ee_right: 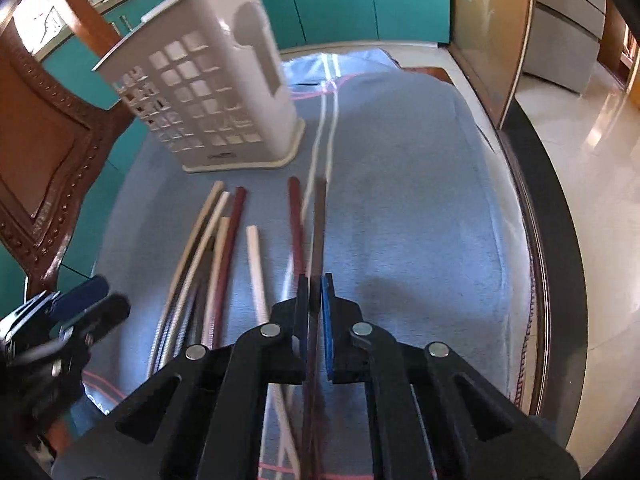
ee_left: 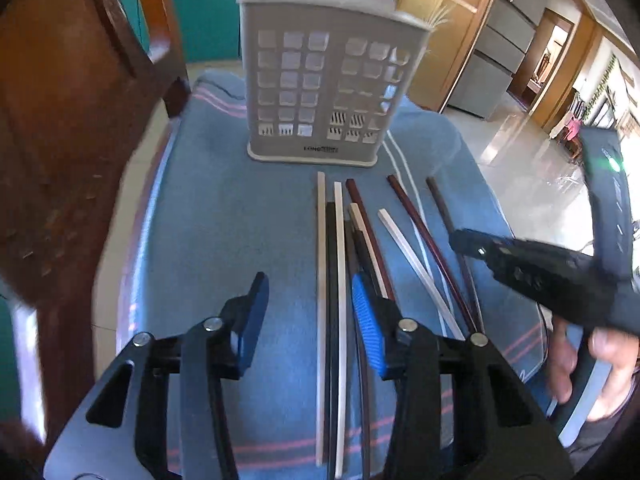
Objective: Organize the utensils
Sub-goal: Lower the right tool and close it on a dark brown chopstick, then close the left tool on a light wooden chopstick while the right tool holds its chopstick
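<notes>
Several chopsticks, cream (ee_left: 321,272), black and dark red (ee_left: 424,236), lie side by side on a blue towel (ee_left: 224,220) in front of a grey perforated utensil holder (ee_left: 324,80). My left gripper (ee_left: 308,312) is open above the cream and black chopsticks. My right gripper (ee_right: 316,300) is shut on a dark brown chopstick (ee_right: 318,224), the rightmost one, which points toward the holder (ee_right: 204,92). The right gripper also shows in the left wrist view (ee_left: 520,268), and the left gripper in the right wrist view (ee_right: 80,308).
A wooden chair (ee_left: 72,120) stands to the left of the towel. The table's dark rim (ee_right: 540,264) curves along the right, with tiled floor beyond. Teal cabinets (ee_right: 352,0) are behind the holder.
</notes>
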